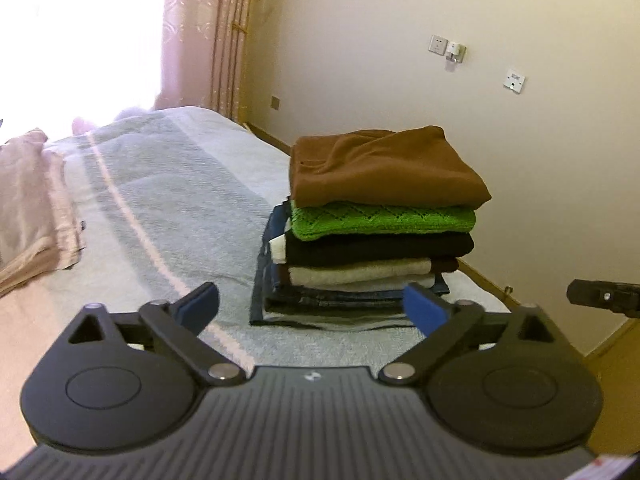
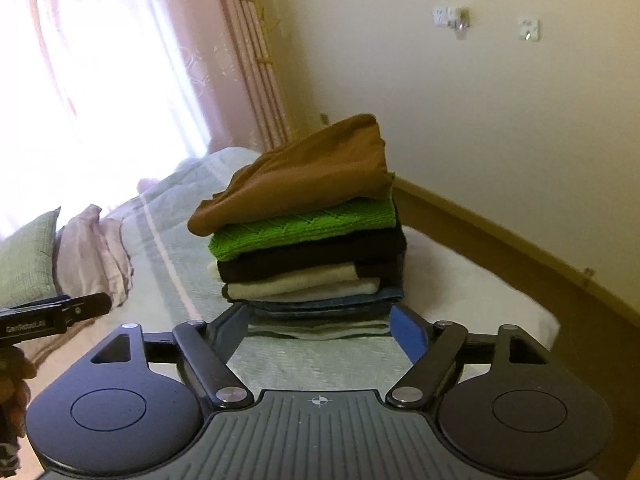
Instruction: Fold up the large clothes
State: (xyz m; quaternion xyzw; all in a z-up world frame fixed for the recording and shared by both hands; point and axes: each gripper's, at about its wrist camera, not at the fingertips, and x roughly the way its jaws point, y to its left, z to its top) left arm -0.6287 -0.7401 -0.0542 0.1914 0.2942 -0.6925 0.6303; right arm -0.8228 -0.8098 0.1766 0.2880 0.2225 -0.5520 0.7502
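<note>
Both of my grippers hang spread and empty before a stack of folded clothes (image 1: 372, 236) on the bed (image 1: 168, 200).

I see the left gripper (image 1: 312, 306) and right gripper (image 2: 320, 326) with jaws wide apart, gripping nothing. A brown garment (image 1: 384, 168) tops the pile, over a green knit (image 1: 380, 220), near the wall (image 1: 440, 80) and pink curtain (image 1: 200, 40).

A bed (image 1: 168, 184) with a pale striped cover carries a stack of folded clothes (image 1: 376, 232) near its wall-side edge, a crumpled pink garment (image 1: 32, 200) well apart, and a green pillow (image 2: 24, 256).
</note>
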